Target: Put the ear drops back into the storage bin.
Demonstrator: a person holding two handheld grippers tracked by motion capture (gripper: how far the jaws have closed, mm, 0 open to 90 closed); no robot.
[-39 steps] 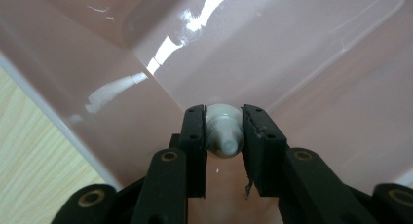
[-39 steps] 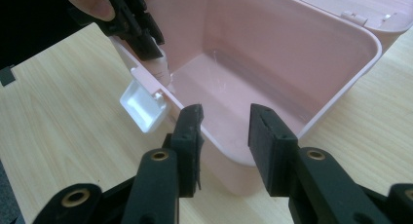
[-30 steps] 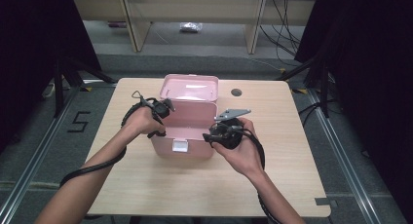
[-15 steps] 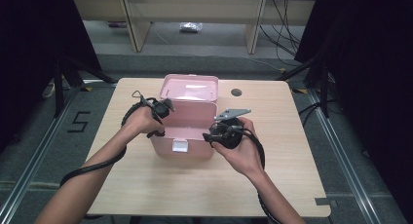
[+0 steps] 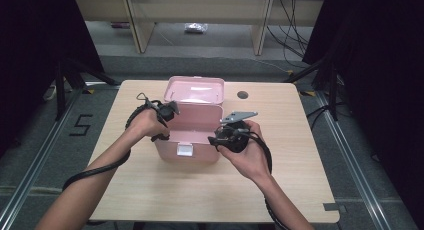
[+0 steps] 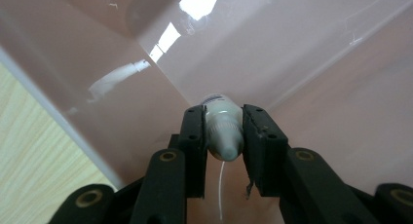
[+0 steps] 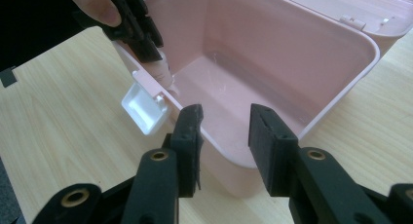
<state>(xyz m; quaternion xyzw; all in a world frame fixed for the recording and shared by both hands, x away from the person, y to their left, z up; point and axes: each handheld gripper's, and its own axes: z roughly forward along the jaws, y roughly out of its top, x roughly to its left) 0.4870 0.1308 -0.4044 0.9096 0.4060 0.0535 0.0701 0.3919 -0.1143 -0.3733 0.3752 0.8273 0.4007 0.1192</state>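
Pink box [image 5: 189,140]: one, lid open, on one wooden table [image 5: 300,155]. White bottle [image 6: 223,129]: one, clamped by left gripper [image 6: 223,136] inside box. Right gripper [image 7: 225,136]: jaws apart, empty, at box's rim.

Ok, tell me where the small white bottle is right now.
The small white bottle is clamped between the left gripper's fingers, inside the open pink box near its left wall, mid-table in the high view.

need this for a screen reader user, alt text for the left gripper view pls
The left claw is shut on a small white bottle, holding it low inside an open pink box, near an inner corner. A strip of the wooden table shows at the left.
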